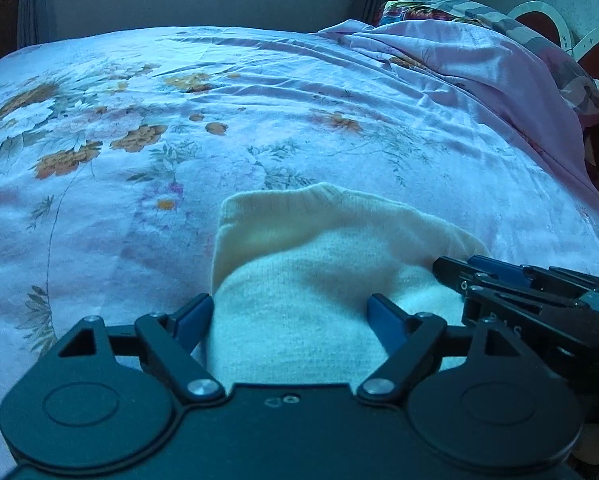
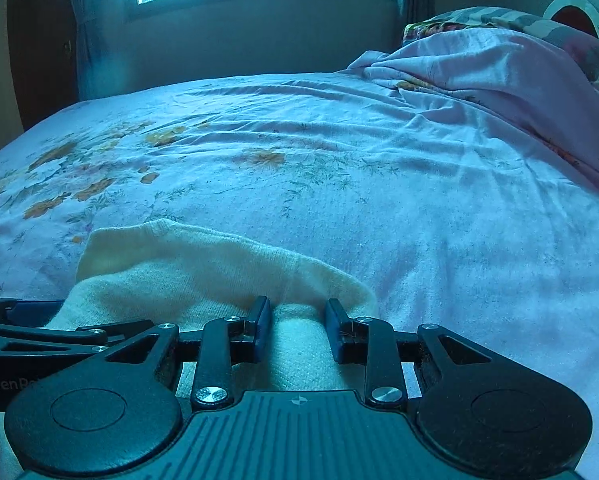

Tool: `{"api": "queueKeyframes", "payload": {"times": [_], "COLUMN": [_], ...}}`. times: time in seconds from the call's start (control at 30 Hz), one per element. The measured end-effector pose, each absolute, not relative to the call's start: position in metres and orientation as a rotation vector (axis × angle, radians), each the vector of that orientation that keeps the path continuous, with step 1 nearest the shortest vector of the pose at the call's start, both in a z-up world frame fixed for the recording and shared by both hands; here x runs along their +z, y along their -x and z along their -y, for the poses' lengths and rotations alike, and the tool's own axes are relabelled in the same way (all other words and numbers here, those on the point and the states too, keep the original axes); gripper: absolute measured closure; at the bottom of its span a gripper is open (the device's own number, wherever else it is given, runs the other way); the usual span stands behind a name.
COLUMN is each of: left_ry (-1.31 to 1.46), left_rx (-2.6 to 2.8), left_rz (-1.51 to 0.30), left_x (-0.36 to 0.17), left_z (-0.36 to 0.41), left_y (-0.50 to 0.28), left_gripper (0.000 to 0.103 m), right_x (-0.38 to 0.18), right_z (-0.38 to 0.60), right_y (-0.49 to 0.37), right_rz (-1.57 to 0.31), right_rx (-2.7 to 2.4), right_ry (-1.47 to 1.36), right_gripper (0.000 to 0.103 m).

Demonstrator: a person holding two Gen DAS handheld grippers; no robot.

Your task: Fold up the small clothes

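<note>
The cream knitted garment (image 1: 319, 264) lies on the bed (image 1: 139, 208), directly before both tools. The left tool (image 1: 289, 316) stands wide, gripping nothing. The right tool (image 2: 297, 326) pinches a fold of its edge. It looks soft, light and floppy; corners suit gripping best.

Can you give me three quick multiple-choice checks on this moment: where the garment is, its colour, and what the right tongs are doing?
1. The knit garment lies:
A. on the floral bedsheet
B. on the windowsill
C. on the pillow

2. Its colour:
A. red
B. cream
C. black

3. The right tongs are:
A. wide open over bare sheet
B. out of view
C. closed on a fold of the garment

Answers: 1 A, flowered sheet shows around it; 2 B, pale cream in both views; 3 C, a ridge of knit is pinched between the pads, while the left tongs stand open.
</note>
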State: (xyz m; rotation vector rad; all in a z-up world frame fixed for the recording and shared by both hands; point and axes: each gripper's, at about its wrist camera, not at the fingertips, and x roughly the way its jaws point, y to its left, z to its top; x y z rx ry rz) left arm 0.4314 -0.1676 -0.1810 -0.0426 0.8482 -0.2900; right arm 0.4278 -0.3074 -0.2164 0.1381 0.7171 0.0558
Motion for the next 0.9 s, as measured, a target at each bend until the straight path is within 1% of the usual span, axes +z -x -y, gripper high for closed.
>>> {"api": "queueKeyframes", "payload": {"times": [0.07,0.13,0.2,0.3,0.37,0.5,0.57,0.6,0.67,0.73,0.8,0.9], "left_ry": [0.007,0.043,0.087,0.049,0.032,0.093,0.102,0.079,0.034,0.046,0.063,0.076], "left_rx": [-0.29,-0.286,-0.297,-0.331,-0.349,-0.362,-0.386,-0.389,-0.388,-0.399,-0.387,-0.376], "left_rz": [-0.864,-0.892,-0.895,-0.821,-0.809,-0.841,-0.896,-0.884,-0.88,-0.903,-0.909,-0.928], "left_x": [-0.177,-0.17,-0.159,-0.145,-0.144,-0.154,-0.164,-0.167,-0.166,-0.161,-0.157,-0.159], "left_z": [0.17,0.165,0.155,0.143,0.135,0.12,0.123,0.125,0.132,0.133,0.13,0.124], "left_y": [-0.427,-0.421,-0.406,-0.364,-0.337,-0.298,-0.286,-0.28,-0.271,-0.268,-0.264,-0.258], "left_gripper": [0.02,0.021,0.03,0.03,0.03,0.029,0.029,0.029,0.029,0.03,0.03,0.029], "right_x": [-0.212,-0.201,-0.182,-0.155,-0.15,-0.16,-0.174,-0.186,-0.197,-0.189,-0.182,-0.192], "right_z": [0.304,0.301,0.302,0.292,0.281,0.267,0.256,0.252,0.252,0.255,0.256,0.257], "right_y": [-0.431,-0.433,-0.421,-0.373,-0.332,-0.265,-0.239,-0.233,-0.222,-0.22,-0.213,-0.208], "right_rz": [-0.744,-0.78,-0.753,-0.664,-0.637,-0.635,-0.656,-0.692,-0.684,-0.704,-0.685,-0.732], "right_rx": [0.059,0.063,0.08,0.159,0.182,0.189,0.176,0.176,0.15,0.109,0.089,0.092], "right_ry": [-0.106,-0.067,-0.098,-0.089,-0.043,-0.035,0.046,0.09,0.112,0.048,0.008,0.007], "right_gripper": [0.074,0.074,0.074,0.074,0.074,0.074,0.074,0.074,0.074,0.074,0.074,0.074]}}
